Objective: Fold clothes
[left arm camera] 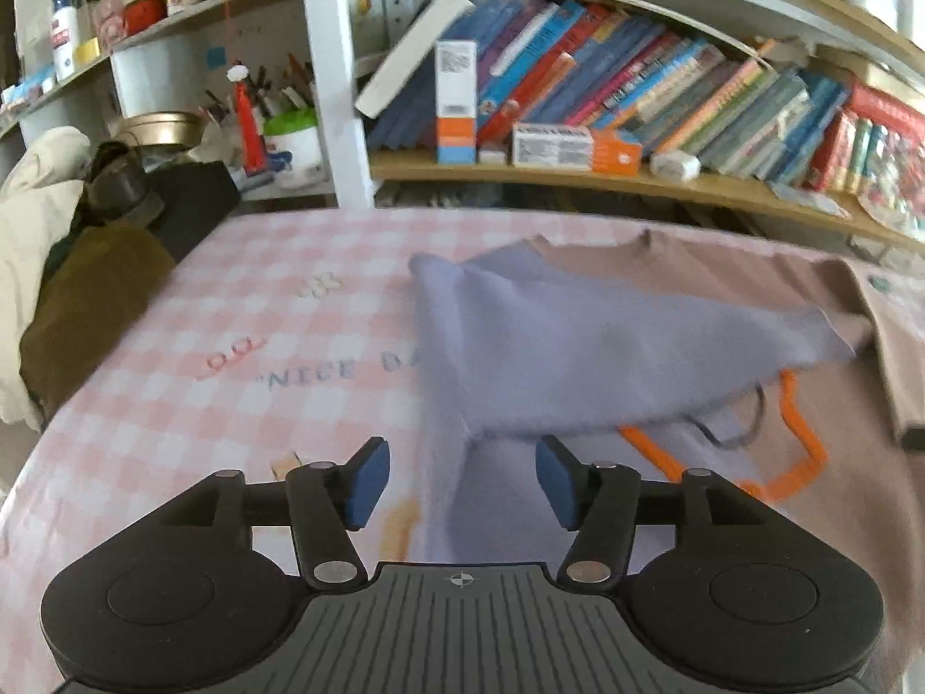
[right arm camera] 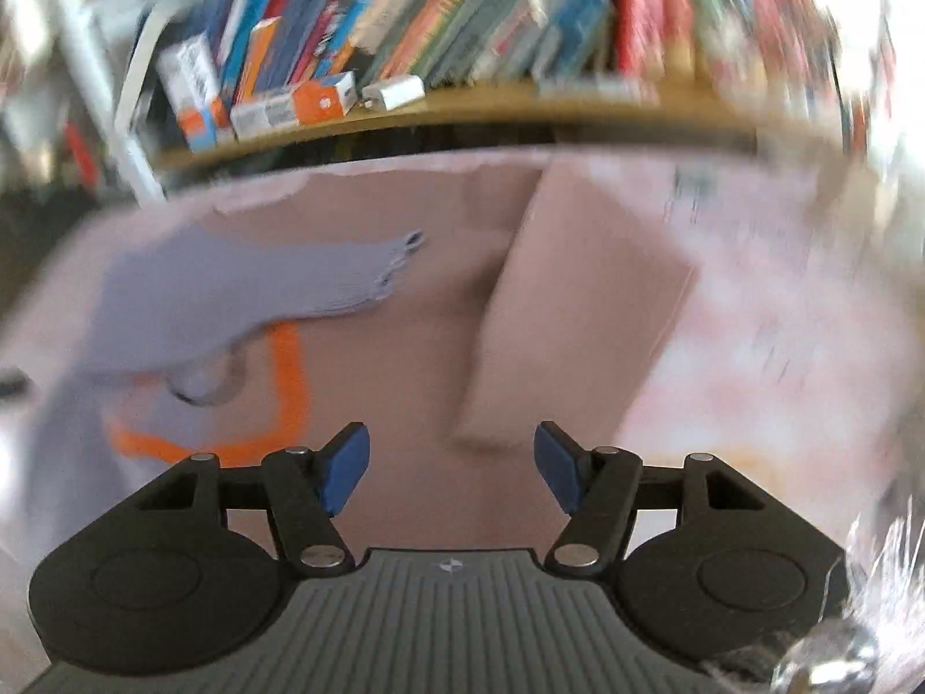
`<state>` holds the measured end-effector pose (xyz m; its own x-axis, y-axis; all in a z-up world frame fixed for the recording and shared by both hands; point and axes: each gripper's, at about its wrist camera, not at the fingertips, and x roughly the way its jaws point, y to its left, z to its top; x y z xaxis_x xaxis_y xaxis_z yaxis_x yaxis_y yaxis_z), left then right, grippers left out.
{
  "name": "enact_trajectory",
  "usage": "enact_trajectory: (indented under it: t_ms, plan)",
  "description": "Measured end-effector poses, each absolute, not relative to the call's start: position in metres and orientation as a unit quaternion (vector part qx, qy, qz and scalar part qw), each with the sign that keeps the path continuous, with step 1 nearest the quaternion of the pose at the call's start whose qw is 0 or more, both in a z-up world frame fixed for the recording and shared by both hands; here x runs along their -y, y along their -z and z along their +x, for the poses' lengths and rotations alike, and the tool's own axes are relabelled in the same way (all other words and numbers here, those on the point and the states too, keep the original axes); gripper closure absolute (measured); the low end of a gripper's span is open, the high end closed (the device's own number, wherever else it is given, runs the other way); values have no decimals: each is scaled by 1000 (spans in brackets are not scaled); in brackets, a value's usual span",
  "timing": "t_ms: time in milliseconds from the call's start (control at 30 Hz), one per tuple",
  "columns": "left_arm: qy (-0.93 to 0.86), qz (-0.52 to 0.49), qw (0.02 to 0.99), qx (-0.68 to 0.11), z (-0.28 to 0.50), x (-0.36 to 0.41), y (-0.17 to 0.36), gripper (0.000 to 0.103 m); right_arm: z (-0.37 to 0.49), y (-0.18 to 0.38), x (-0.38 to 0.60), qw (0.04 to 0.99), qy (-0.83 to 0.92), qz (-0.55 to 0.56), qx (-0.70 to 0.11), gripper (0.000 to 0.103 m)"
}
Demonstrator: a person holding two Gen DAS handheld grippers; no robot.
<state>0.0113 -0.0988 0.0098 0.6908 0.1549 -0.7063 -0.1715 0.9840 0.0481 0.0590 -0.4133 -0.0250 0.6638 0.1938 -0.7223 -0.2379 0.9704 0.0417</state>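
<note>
Shirt: a brown T-shirt (left arm camera: 711, 283) lay flat on the tabletop (left arm camera: 191, 347), just ahead of both grippers, its lavender inner side folded over the left part.
Left gripper (left arm camera: 461, 483): spread wide, holding nothing, above the folded lavender edge.
Right gripper (right arm camera: 451, 471): spread wide, holding nothing, above the brown cloth near a folded-in sleeve (right arm camera: 578, 312).
Surface: pink-and-white checked cloth printed with pale lettering.
Room: a wooden shelf (left arm camera: 578, 182) of leaning books (left arm camera: 665, 92) stood behind; the right view was blurred.
Texture: soft matte knit with an orange outline print (left arm camera: 798, 451).
</note>
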Motion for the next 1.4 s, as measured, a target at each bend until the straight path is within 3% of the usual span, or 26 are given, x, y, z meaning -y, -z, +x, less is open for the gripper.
enact_trajectory:
  t_ms: [100, 267, 333, 367, 600, 1033, 1133, 1167, 1200, 1233, 1267, 1400]
  plan:
    - [-91, -14, 913, -397, 1, 111, -3, 46, 67, 36, 412, 909, -133, -88, -385, 42]
    - [-99, -22, 907, -409, -15, 125, 2, 46, 81, 47, 419, 907, -135, -111, -384, 59]
    - [-105, -23, 905, -412, -18, 128, 2, 46, 85, 45, 427, 912, -135, -99, -376, 90]
    - [-109, -25, 904, -412, -19, 128, 2, 46, 87, 43, 431, 914, -135, -93, -371, 95]
    - [-126, -28, 902, -412, -26, 130, -1, 46, 130, -2, 525, 951, 17, -27, -308, 95]
    - [-128, -18, 898, -421, -26, 131, -2, 46, 166, -11, 592, 943, 121, -38, -306, 95]
    - [-131, -17, 898, -420, -27, 130, -3, 46, 172, -4, 597, 936, 137, -47, -321, 93]
    - [-132, -17, 897, -420, -27, 129, -3, 46, 173, -2, 598, 933, 144, -45, -326, 85]
    - [-133, -18, 897, -421, -27, 128, -3, 46, 174, 0, 598, 931, 146, -41, -332, 75]
    - [-135, -18, 896, -422, -28, 127, -2, 46, 173, 1, 597, 930, 145, -36, -337, 45]
    - [-136, -19, 896, -422, -28, 127, -2, 46, 171, 2, 595, 930, 138, -29, -339, 35]
    - [-141, -25, 892, -428, -27, 122, 1, 46, 153, 2, 574, 930, 76, 8, -359, 38]
